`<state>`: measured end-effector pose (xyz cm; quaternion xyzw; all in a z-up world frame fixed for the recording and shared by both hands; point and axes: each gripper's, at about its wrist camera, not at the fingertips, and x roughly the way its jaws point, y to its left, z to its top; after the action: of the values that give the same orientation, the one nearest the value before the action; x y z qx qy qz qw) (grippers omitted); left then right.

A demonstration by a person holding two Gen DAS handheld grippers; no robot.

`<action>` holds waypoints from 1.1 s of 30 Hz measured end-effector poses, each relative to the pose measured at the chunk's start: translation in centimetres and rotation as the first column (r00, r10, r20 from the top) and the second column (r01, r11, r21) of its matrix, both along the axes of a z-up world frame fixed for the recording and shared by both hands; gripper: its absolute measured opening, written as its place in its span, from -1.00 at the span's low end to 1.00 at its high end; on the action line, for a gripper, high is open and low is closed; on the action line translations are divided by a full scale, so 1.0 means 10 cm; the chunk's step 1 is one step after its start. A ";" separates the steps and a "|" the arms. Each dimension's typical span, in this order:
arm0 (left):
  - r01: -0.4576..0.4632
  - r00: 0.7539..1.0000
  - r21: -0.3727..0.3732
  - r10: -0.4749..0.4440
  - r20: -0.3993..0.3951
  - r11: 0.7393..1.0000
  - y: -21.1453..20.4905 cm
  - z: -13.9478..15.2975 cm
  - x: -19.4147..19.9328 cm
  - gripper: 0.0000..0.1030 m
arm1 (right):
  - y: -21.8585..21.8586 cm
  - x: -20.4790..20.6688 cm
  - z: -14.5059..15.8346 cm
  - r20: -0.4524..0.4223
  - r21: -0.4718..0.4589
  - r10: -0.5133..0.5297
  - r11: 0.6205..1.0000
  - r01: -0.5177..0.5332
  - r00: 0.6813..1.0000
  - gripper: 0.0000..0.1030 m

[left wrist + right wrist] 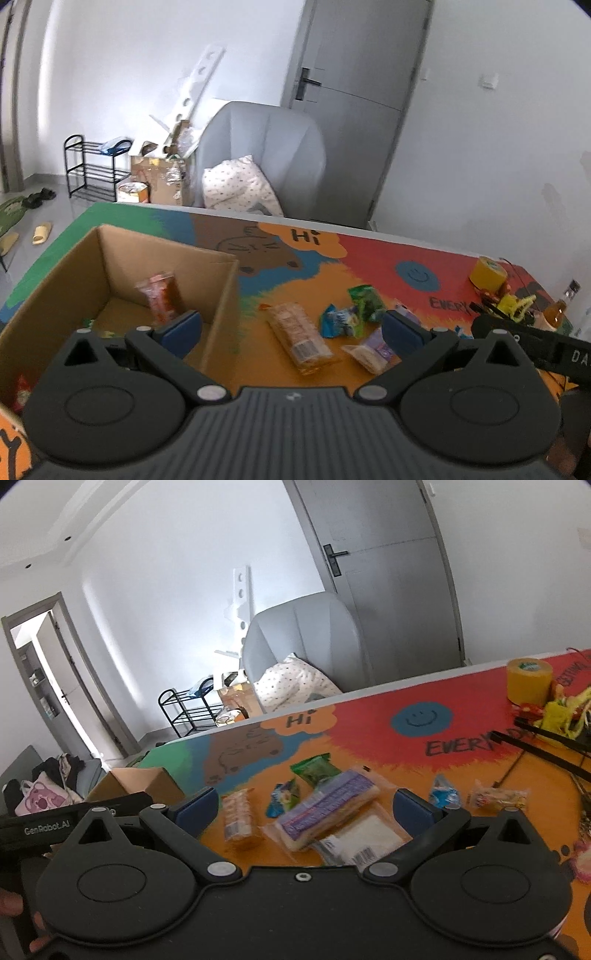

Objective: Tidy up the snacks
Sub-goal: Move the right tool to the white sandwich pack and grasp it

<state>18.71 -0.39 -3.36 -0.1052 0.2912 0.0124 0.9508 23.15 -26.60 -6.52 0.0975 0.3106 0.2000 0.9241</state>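
An open cardboard box (74,280) stands at the table's left end. A blurred red-orange snack packet (160,297) is inside it near the far wall, just beyond my left fingertip. My left gripper (291,328) is open and empty over the box's right wall. To its right lie a long biscuit pack (299,338), a blue packet (338,319), a green packet (365,301) and a purple packet (373,349). My right gripper (306,808) is open above the purple packet (328,805) and a white packet (362,840), without touching them.
A yellow tape roll (528,681) and a yellow-black clutter of items (561,716) sit at the table's right end. Another blue packet (445,794) and a clear-wrapped snack (498,797) lie right of my right gripper. A grey armchair (266,147) stands behind the table.
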 end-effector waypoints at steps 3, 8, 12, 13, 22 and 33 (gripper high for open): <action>0.016 1.000 0.004 -0.016 0.000 1.000 -0.10 -0.03 0.04 1.00 | -0.09 0.01 -0.05 -0.008 0.000 -0.011 1.000 0.011 1.000 1.00; 0.031 1.000 -0.001 -0.031 0.000 1.000 -0.20 -0.10 0.12 0.99 | -0.16 0.04 -0.17 -0.030 -0.019 -0.012 1.000 0.011 0.999 0.96; 0.046 0.998 -0.011 -0.046 -0.032 0.999 -0.27 -0.20 0.23 0.97 | -0.17 0.09 -0.31 -0.057 -0.029 -0.007 1.000 0.006 0.998 0.85; 0.054 0.998 -0.007 -0.054 -0.041 0.999 -0.30 -0.23 0.26 0.95 | -0.18 0.11 -0.34 -0.066 -0.027 -0.007 1.000 0.005 0.998 0.81; 0.066 0.992 -0.003 -0.066 -0.105 0.998 -0.41 -0.49 0.53 0.74 | -0.17 0.35 -0.57 -0.118 -0.039 0.004 0.999 -0.009 0.993 0.71; 0.010 0.983 0.032 -0.004 -0.182 0.999 -0.40 -0.78 0.83 0.21 | -0.07 0.52 -0.79 -0.153 -0.097 0.049 0.993 -0.065 0.987 0.69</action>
<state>27.02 -4.42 -11.20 -0.0870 0.3768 0.0236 0.9219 28.37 -27.29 -14.39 0.0562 0.3920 0.2023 0.8957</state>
